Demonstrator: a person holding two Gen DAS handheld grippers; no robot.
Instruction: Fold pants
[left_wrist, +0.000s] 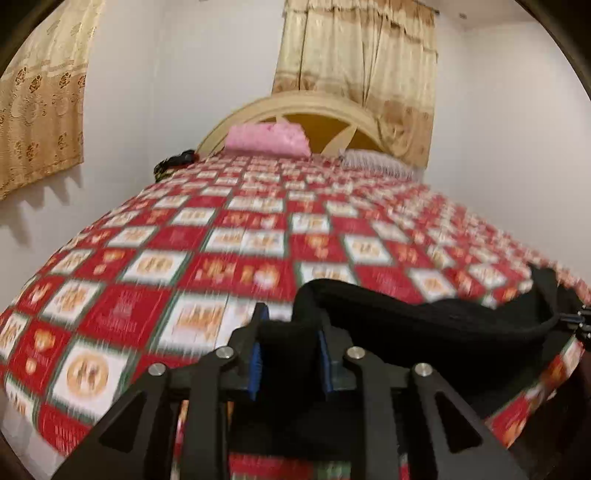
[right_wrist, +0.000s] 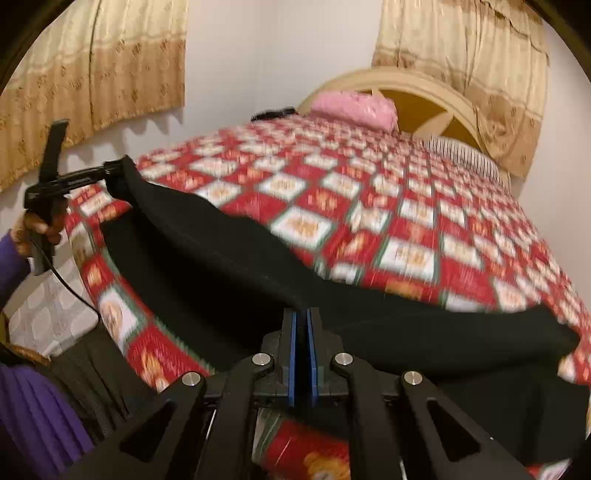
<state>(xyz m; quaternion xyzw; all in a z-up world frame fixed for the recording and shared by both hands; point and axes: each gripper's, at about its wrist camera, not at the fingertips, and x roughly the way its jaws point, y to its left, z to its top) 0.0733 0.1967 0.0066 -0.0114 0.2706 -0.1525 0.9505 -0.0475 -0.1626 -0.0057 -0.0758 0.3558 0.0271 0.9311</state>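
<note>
Black pants (right_wrist: 229, 266) stretched above red-checked bedspread (right_wrist: 424, 229); left gripper (left_wrist: 291, 332) jaws clamped on bunched waistband, right gripper (right_wrist: 303, 325) jaws pinched shut on fabric edge.

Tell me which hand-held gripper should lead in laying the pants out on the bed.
Probably left. The left hand-held gripper holds the far end of the black pants raised above the bedspread; the right hand-held gripper pinches the edge low near the bed's foot, a natural anchor.
</note>
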